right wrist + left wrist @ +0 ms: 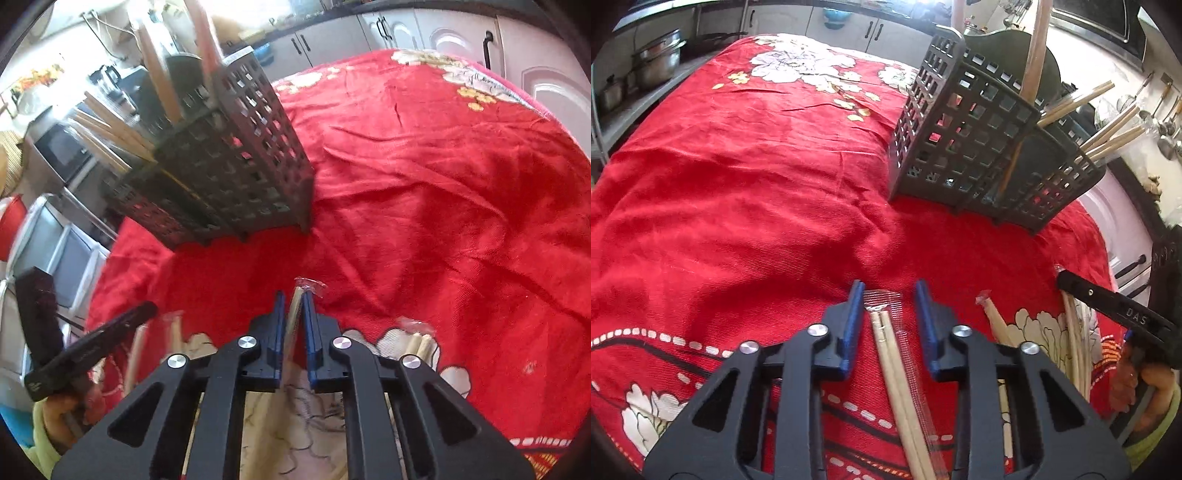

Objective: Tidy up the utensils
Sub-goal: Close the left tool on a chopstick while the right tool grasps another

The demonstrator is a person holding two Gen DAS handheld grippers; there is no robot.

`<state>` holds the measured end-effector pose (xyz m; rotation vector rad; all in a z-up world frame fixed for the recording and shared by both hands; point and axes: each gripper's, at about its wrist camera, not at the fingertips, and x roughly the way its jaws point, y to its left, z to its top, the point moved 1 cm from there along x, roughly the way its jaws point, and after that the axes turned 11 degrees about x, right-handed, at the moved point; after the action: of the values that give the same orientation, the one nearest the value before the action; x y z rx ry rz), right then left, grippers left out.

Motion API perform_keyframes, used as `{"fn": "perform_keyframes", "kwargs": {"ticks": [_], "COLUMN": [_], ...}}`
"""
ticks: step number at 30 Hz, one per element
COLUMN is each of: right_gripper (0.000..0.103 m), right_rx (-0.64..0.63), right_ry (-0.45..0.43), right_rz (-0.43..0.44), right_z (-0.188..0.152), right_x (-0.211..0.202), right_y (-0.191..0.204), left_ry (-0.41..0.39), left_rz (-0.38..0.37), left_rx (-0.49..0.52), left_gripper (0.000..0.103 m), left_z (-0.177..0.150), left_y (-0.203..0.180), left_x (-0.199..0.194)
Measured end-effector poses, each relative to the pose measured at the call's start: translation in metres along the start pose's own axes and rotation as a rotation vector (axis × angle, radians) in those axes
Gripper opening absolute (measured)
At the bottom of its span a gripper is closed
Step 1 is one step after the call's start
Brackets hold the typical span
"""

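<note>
1. Chopsticks in a clear wrapper (892, 365) lie on the red cloth at the bottom centre of the left wrist view, running up between the fingers of the left gripper (889, 295).
2. That gripper's jaws are spread wide; the wrapped pair sits in the gap, and neither blue pad appears to touch it.
3. In the right wrist view the right gripper (293, 301) has its jaws nearly pressed together, pinching a second wrapped pair of chopsticks (295, 314) whose crumpled wrapper end sticks out just past the tips.
4. More wrapped chopsticks (419, 341) lie on the cloth just right of the right gripper, low in the frame.
5. The left gripper's body shows at the lower left of the right wrist view, blurred.
6. Further out, the red cloth (738, 192) with white flowers covers the table.
7. A dark grid-walled utensil basket (975, 147) stands on the cloth at the upper right of the left wrist view, upper left of the right.
8. Several chopsticks (1108, 138) already stand in the basket's end compartment, leaning outward; two long wooden handles (1036, 59) rise from another.
</note>
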<state>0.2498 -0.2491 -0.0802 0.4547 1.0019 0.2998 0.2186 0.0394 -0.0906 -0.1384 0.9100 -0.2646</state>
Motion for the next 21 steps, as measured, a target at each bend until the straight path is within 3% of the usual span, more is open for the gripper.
{"fn": "perform_keyframes", "kwargs": {"ticks": [2,5,21], "right_gripper": [0.009,0.008,0.008], "right_rx": [-0.023,-0.047,-0.16], "right_ry": [-0.036,-0.077,-0.249], "right_rz": [0.013,0.033,0.151], "right_z": [-0.002,-0.004,-0.014], "right_x": [-0.01,-0.025,-0.091], "right_y": [0.006,0.014,0.061], "left_ry": [-0.002,-0.012,-0.213], "left_rz": [-0.02,-0.048,-0.094], "left_rx": [-0.021,-0.049,0.025], "left_gripper": [0.014,0.003,0.002], "left_z": [-0.002,-0.004,0.01], "left_y": [0.004,0.008,-0.023], "left_x": [-0.001,-0.007,-0.081]}}
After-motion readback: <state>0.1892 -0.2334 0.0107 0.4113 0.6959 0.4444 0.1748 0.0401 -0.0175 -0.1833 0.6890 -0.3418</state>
